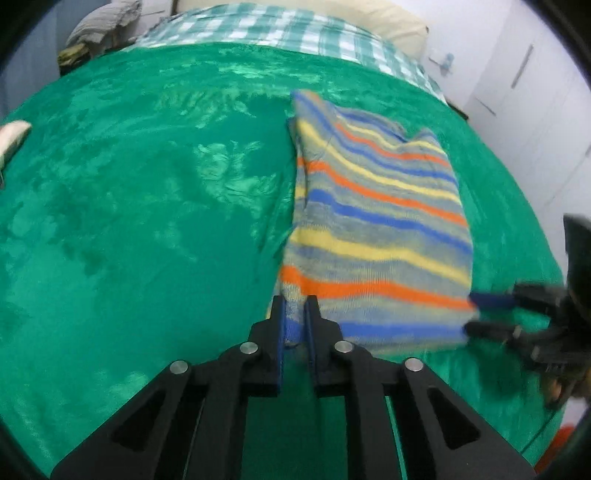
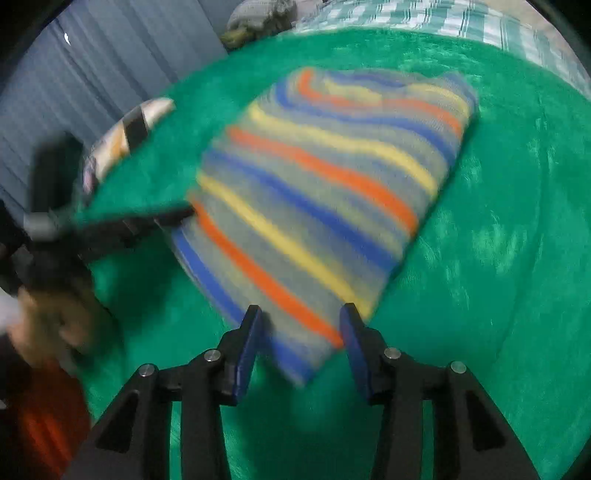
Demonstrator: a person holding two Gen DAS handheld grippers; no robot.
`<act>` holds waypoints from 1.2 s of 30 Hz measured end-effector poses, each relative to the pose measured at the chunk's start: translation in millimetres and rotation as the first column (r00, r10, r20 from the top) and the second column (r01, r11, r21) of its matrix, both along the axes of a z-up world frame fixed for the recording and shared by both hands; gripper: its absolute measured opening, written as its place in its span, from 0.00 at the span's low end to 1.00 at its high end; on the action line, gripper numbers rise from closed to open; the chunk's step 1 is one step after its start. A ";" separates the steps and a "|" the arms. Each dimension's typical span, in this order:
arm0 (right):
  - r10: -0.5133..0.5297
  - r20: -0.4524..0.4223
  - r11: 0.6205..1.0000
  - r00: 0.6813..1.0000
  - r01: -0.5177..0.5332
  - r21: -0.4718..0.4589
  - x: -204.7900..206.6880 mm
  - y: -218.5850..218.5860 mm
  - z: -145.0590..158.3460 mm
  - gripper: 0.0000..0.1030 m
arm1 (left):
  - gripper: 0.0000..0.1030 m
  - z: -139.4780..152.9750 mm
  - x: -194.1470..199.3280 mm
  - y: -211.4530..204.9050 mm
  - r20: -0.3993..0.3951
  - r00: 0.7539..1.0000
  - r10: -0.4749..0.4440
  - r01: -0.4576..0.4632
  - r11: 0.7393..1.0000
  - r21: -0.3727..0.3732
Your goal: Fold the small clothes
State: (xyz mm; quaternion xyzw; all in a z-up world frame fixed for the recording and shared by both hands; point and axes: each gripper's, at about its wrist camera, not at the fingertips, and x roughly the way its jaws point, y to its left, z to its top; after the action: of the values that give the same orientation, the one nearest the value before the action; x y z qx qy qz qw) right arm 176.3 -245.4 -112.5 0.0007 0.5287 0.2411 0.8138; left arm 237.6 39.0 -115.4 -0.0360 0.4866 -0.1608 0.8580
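Observation:
A small striped knit garment (image 1: 376, 229), grey with blue, orange and yellow bands, lies folded on a green fleece blanket (image 1: 129, 221). My left gripper (image 1: 294, 314) is shut on its near left corner. My right gripper (image 2: 301, 325) is open, its jaws standing wide on either side of the garment's (image 2: 325, 192) near right corner, which hangs blurred between them. The right gripper (image 1: 476, 312) also shows at the garment's right corner in the left wrist view. The left gripper (image 2: 181, 216) shows at the garment's left edge in the right wrist view.
The blanket (image 2: 498, 258) covers a bed. A green checked sheet (image 1: 288, 29) and a cream pillow (image 1: 388, 22) lie at the far end, with a grey bundle (image 1: 99, 26) at the far left. White cupboard doors (image 1: 535, 92) stand to the right.

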 end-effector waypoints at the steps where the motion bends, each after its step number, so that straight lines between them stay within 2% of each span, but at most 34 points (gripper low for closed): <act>1: -0.014 -0.007 1.000 1.000 0.014 0.005 2.0 -4.5 4.5 0.43 | 0.21 6.8 -1.9 4.2 0.015 1.000 0.000 0.000 1.000 -0.002; 2: -0.043 0.013 0.999 0.999 0.042 0.015 5.9 -11.6 12.9 0.43 | 0.34 19.8 1.7 8.6 0.054 0.999 0.004 -0.004 1.000 -0.013; 3: -0.074 0.066 0.997 0.995 0.073 0.016 13.3 -19.6 25.5 0.43 | 0.41 25.5 4.8 7.7 0.076 0.997 0.002 0.000 1.000 -0.031; 4: -0.090 0.102 0.996 0.991 0.089 0.012 19.2 -23.6 32.8 0.43 | 0.52 34.8 12.1 6.8 0.109 0.994 -0.003 0.009 0.998 -0.059; 5: -0.107 0.138 0.994 0.985 0.108 0.004 29.7 -27.6 41.0 0.43 | 0.55 44.0 27.5 -1.6 0.145 0.989 -0.017 0.029 0.996 -0.081; 7: -0.139 0.182 0.990 0.973 0.137 0.021 64.6 -33.1 52.9 0.43 | 0.55 47.4 57.6 -22.1 0.160 0.985 -0.062 0.079 0.992 -0.097; 9: -0.151 0.192 0.988 0.970 0.144 0.046 88.5 -31.6 56.6 0.43 | 0.51 35.5 95.6 -46.6 0.130 0.987 -0.097 0.108 0.991 -0.080; 10: -0.152 0.194 0.988 0.969 0.144 0.053 102.9 -28.4 53.9 0.43 | 0.43 26.9 104.5 -55.0 0.113 0.988 -0.101 0.109 0.992 -0.061; 11: -0.149 0.187 0.989 0.971 0.142 0.049 115.6 -26.2 47.0 0.43 | 0.30 12.3 120.5 -63.3 0.078 0.993 -0.092 0.094 0.995 -0.017; 12: -0.147 0.171 0.989 0.974 0.144 0.030 125.1 -23.0 39.5 0.43 | 0.21 -6.2 134.8 -66.0 0.032 0.998 -0.053 0.052 0.998 0.046; 13: -0.159 0.132 0.986 0.979 0.164 -0.026 140.1 -20.7 19.6 0.42 | 0.16 -17.9 141.7 -61.6 0.008 1.000 -0.018 0.018 0.999 0.043; 14: -0.178 0.096 0.980 0.979 0.185 -0.071 144.9 -21.2 2.7 0.38 | 0.17 -20.8 143.7 -54.8 0.009 1.000 0.006 -0.006 1.000 0.004; 15: -0.194 0.074 0.977 0.978 0.199 -0.075 146.0 -20.4 -8.4 0.38 | 0.20 -20.3 143.5 -48.7 0.007 0.999 0.032 -0.032 0.999 -0.016; 16: -0.214 0.091 0.975 0.973 0.218 -0.044 145.3 -23.3 -10.0 0.38 | 0.29 -17.6 142.3 -42.1 -0.008 0.998 0.056 -0.057 0.998 -0.032; 18: -0.243 0.102 0.968 0.965 0.248 -0.036 138.7 -25.8 -0.3 0.38 | 0.31 -3.8 126.5 -19.4 -0.017 0.997 0.074 -0.075 0.990 -0.123; 19: -0.263 0.123 0.964 0.957 0.267 -0.018 129.7 -27.6 10.1 0.38 | 0.32 2.8 115.6 -10.8 -0.001 0.998 0.066 -0.066 0.987 -0.146; 21: -0.237 0.158 0.971 0.959 0.237 0.022 107.5 -26.0 29.4 0.39 | 0.36 9.6 91.2 0.6 0.023 0.999 0.032 -0.028 0.988 -0.153; 22: -0.205 0.172 0.979 0.964 0.203 0.028 92.6 -21.2 37.0 0.39 | 0.37 8.4 78.8 3.5 0.016 1.000 0.012 -0.010 0.989 -0.146; 24: -0.124 0.165 0.992 0.978 0.119 0.039 63.6 -8.4 43.1 0.39 | 0.37 -5.1 57.9 5.1 -0.050 0.998 -0.034 0.028 0.993 -0.117; 26: -0.051 0.097 0.998 0.994 0.046 0.052 35.8 4.8 27.3 0.39 | 0.28 -16.7 38.4 2.6 -0.105 0.991 -0.077 0.072 0.996 -0.051; 27: -0.031 0.027 0.999 0.999 0.031 0.009 21.9 8.9 8.6 0.39 | 0.27 -15.3 28.1 5.5 -0.101 0.991 -0.092 0.089 0.995 -0.033; 28: -0.028 -0.007 0.999 1.000 0.028 -0.022 10.9 7.8 -2.3 0.39 | 0.27 -11.2 16.6 7.9 -0.104 0.987 -0.120 0.120 0.993 -0.010; 30: -0.040 0.024 0.999 0.999 0.040 0.002 -8.8 -2.8 4.4 0.39 | 0.27 1.7 6.7 14.2 -0.088 0.987 -0.133 0.133 0.991 0.000; 31: -0.060 0.012 0.997 0.998 0.059 0.052 -10.2 -11.2 11.6 0.41 | 0.38 13.0 5.4 21.4 -0.052 0.991 -0.125 0.124 0.992 -0.032; 32: -0.088 0.014 0.991 0.996 0.086 0.103 -8.5 -21.2 17.0 0.50 | 0.64 19.6 6.8 26.7 -0.027 0.993 -0.113 0.111 0.992 -0.066; 33: -0.152 0.033 0.973 0.988 0.143 0.180 -2.5 -37.2 25.7 0.58 | 0.78 25.7 9.8 31.8 0.006 0.996 -0.084 0.085 0.990 -0.109; 34: -0.207 0.047 0.955 0.977 0.192 0.225 4.0 -49.4 29.9 0.72 | 0.92 26.1 12.9 32.4 0.017 0.997 -0.069 0.071 0.989 -0.129; 36: -0.328 0.017 0.897 0.945 0.306 0.319 33.8 -80.2 27.7 0.74 | 0.90 13.5 32.3 26.7 -0.013 0.998 -0.067 0.064 0.983 -0.175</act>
State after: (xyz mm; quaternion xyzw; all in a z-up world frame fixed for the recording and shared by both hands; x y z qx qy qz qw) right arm 210.0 -325.6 -84.8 0.2068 0.4480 0.1856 0.8497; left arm 269.9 65.6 -102.0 -0.0964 0.4798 -0.2305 0.8411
